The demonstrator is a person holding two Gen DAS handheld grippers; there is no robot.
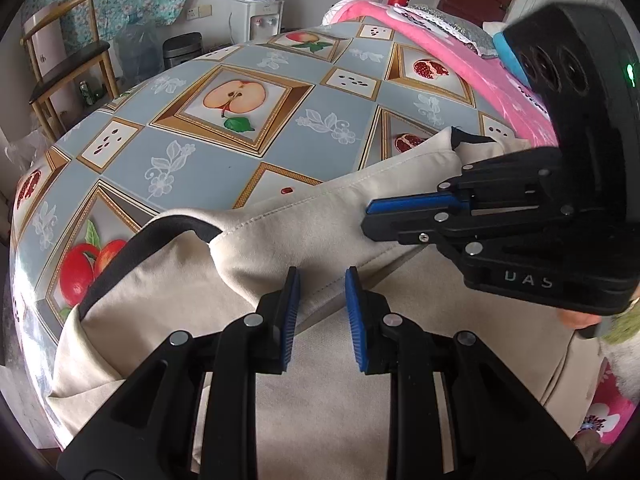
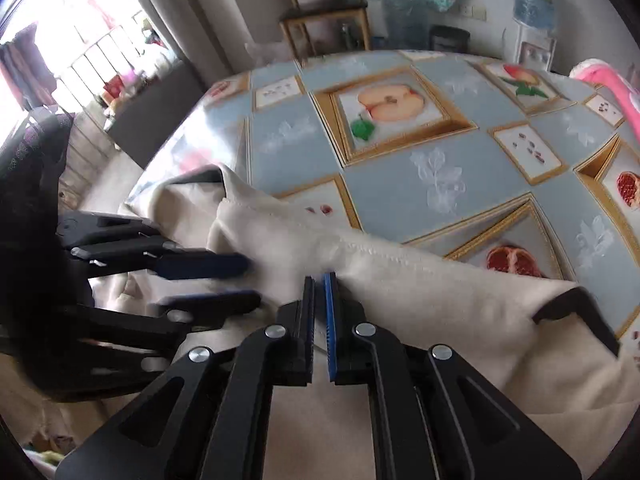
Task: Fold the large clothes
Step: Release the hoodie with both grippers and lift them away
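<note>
Where your left tongs stand part open over a raised fold, nothing is pinched. Right tongs are nearly closed, clamping cloth at the tips. Cream garment with black trim lies rumpled across the near table edge, seams showing.

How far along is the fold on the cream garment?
Early to mid. Done: a fold ridge already runs across the cream garment on the fruit-print tablecloth. In hand: right hand-held gripper shut at that ridge; left hand-held gripper part-open around it. Left: black-trimmed ends still loose, no compact stack yet.
</note>
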